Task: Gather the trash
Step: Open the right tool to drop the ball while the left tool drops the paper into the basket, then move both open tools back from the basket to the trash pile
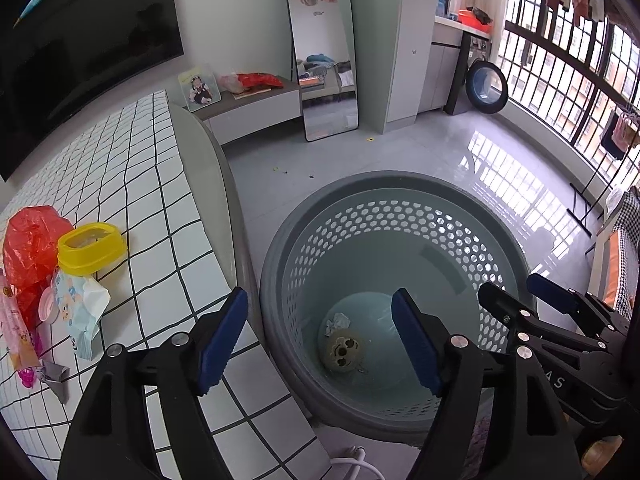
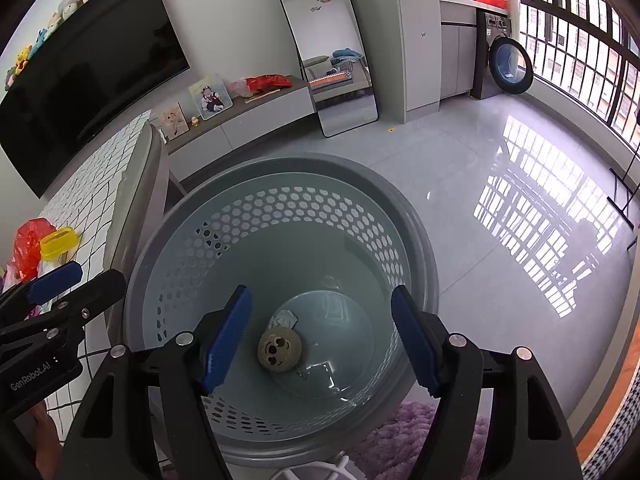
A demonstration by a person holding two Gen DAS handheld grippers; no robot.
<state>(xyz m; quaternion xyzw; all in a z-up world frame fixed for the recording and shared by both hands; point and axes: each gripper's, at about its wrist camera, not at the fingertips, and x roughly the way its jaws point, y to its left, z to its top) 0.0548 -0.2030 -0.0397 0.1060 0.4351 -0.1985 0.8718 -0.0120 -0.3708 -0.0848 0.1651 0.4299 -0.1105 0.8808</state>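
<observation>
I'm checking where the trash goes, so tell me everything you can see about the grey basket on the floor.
The grey basket is a round plastic bin, standing upright on the glossy floor beside the grid-patterned table. Its thick rim is darker; the paler inner wall is pierced with hexagonal holes. On its solid bottom lie a round beige face-shaped item and a crumpled scrap. Both grippers hover above it, touching nothing.

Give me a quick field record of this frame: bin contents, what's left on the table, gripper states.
bin: grey perforated basket on the floor beside the table
in bin: round beige face-patterned item; crumpled scrap
on table: red plastic bag, yellow container, wet-wipe pack, pink wrapper
left gripper: open, empty, above the basket's near rim
right gripper: open, empty, over the basket
</observation>
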